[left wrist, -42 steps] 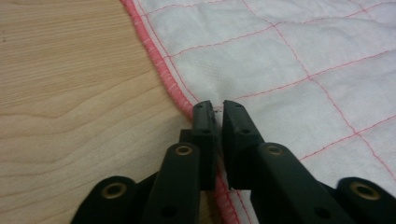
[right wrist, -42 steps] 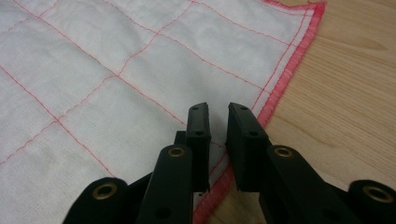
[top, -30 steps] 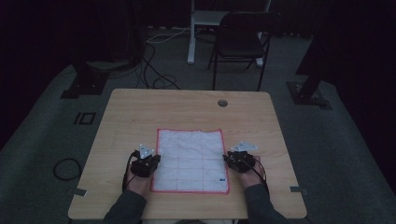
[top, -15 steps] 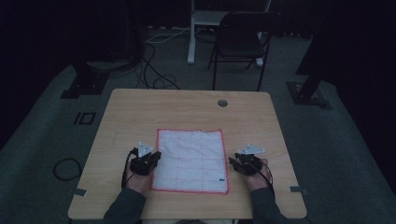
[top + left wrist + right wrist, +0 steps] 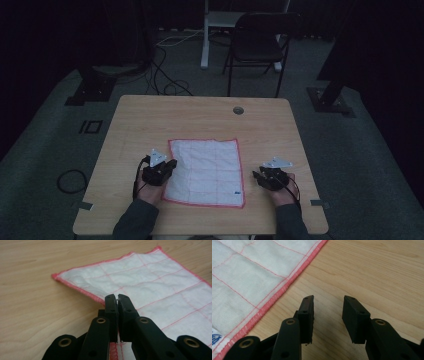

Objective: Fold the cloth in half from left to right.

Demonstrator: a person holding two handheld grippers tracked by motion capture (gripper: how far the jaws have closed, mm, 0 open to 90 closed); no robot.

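Left tongs pinching cloth hem, right tongs released beside it

White cloth (image 5: 206, 171) with red grid lines and a red stitched border is lying flat on the near half of the wooden table (image 5: 200, 115), roughly centred between both hands. Small blue mark is sitting at its near right corner in the high view.

Left tongs (image 5: 169, 167) are sitting at the cloth's left edge, near side. In the left gripper view the left tongs (image 5: 117, 298) are clenched on the red hem, jaws nearly meeting with a thin bit of fabric showing between the pads. The cloth (image 5: 140, 282) is spreading away ahead of them, its far left corner slightly raised and wrinkled off the table (image 5: 37, 285).

Right tongs (image 5: 260, 176) are resting just right of the cloth's right edge, near side, apart from it. In the right gripper view the right tongs (image 5: 328, 307) are released, jaws standing clearly apart, having just been opening, with nothing between them but bare table (image 5: 374, 277). The cloth (image 5: 249, 277) is lying to the left of the jaws, its hem running diagonally just beside the left jaw, not touching it.

Person's sleeves are coming in from the bottom of the high view. Black chair (image 5: 260, 45) is standing on the floor beyond the table, cables are lying on the carpet at left
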